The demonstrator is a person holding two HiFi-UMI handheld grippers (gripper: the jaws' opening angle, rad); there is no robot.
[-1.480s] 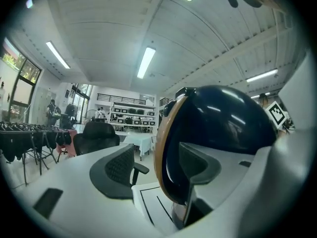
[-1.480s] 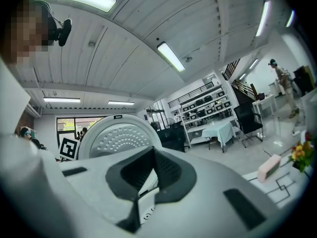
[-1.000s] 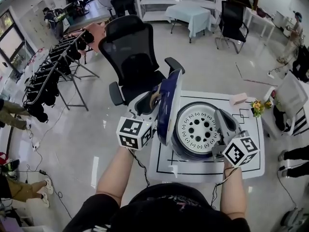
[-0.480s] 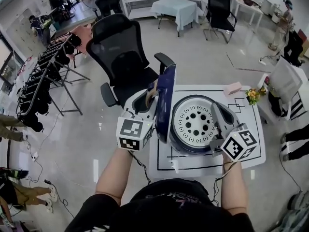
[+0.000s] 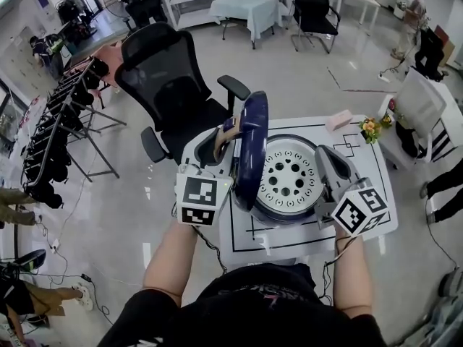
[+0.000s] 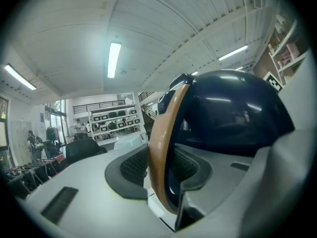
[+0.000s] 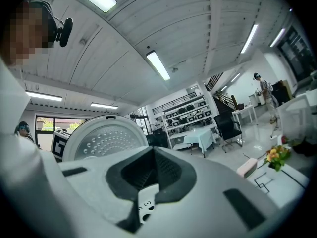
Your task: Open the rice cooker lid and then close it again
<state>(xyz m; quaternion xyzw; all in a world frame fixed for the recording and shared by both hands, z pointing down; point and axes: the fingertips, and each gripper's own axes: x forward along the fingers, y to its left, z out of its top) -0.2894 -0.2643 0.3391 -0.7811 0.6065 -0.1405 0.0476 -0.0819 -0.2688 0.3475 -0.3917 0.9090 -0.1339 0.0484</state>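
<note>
The rice cooker (image 5: 286, 215) stands on the white table (image 5: 376, 226) with its navy lid (image 5: 251, 150) raised on edge. The lid's white perforated inner plate (image 5: 288, 179) faces right. My left gripper (image 5: 221, 142) reaches in from the left and is shut on the lid's tan rim (image 6: 161, 148), which runs between the pads of my left gripper (image 6: 159, 167) below the navy shell (image 6: 233, 113). My right gripper (image 5: 327, 166) hangs shut and empty beside the cooker's right side. In the right gripper view my right gripper (image 7: 154, 175) points past the inner plate (image 7: 104, 140).
A black office chair (image 5: 170, 92) stands just behind the table. A pink box (image 5: 338, 120) and a small bunch of flowers (image 5: 370, 129) sit at the table's far right corner. Racks, tables and people stand farther off on the floor.
The left jaws have narrowed onto the lid's rim, and the left gripper has drifted a little and rolled with the lid. The right gripper has shifted slightly and stayed shut.
</note>
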